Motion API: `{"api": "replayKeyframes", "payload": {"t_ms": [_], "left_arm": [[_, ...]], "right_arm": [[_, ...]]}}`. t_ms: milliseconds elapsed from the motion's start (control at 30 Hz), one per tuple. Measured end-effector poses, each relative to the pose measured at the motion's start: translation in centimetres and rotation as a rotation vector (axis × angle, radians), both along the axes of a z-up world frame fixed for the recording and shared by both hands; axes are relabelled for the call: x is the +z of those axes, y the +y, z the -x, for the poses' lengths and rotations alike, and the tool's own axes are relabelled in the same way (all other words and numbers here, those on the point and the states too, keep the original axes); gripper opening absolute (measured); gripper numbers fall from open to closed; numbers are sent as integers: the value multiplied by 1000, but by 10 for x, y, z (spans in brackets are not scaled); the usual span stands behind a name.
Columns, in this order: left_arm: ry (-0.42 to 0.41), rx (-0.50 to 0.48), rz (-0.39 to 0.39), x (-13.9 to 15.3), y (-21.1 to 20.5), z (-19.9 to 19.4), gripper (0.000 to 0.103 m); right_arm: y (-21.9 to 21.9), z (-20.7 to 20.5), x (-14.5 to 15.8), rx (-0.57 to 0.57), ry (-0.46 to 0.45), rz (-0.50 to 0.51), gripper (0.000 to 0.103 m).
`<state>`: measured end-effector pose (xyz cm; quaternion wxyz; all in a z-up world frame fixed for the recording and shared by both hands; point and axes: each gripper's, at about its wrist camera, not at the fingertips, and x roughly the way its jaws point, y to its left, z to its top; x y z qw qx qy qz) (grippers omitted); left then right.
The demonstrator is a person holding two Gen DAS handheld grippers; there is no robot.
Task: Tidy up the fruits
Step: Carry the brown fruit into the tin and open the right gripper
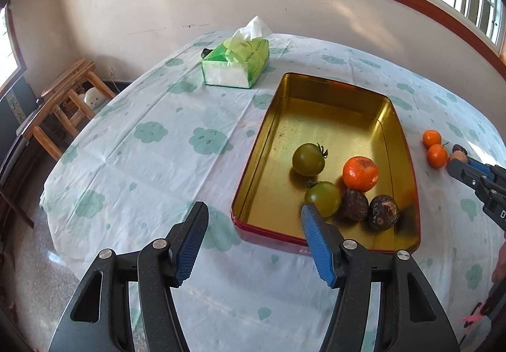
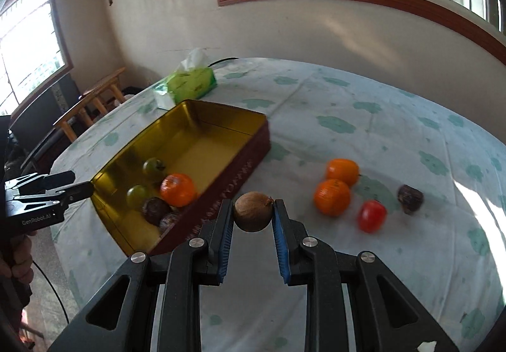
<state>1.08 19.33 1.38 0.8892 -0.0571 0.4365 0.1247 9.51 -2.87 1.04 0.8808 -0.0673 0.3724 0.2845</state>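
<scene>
Firstly, left wrist view: left gripper (image 1: 254,220) wide open, empty, at near edge of tin (image 1: 332,92). Tin holds two green tomatoes (image 1: 308,159), one mandarin (image 1: 360,173), two dark fruits (image 1: 383,212).

Right wrist view: right gripper (image 2: 253,209) clamped on brown fruit (image 2: 253,211) beside tin. Surface (image 2: 363,124) carries two mandarins, one red tomato (image 2: 372,215), one dark fruit. "GenRobot.AI" readable on left gripper.

dark fruit (image 1: 458,148) half hidden behind right tongs (image 1: 455,162)
</scene>
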Motion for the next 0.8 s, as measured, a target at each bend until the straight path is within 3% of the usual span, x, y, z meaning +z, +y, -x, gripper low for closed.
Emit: {"api": "replayKeyframes", "payload": {"t_ms": [300,800], "left_arm": [[25,39,27,-9,21,14,62],[39,38,28,-10,19,18,62]], "right_arm": [[67,6,-13,114,18,45,23],[91,4,-34,148,51,110,24]]}}
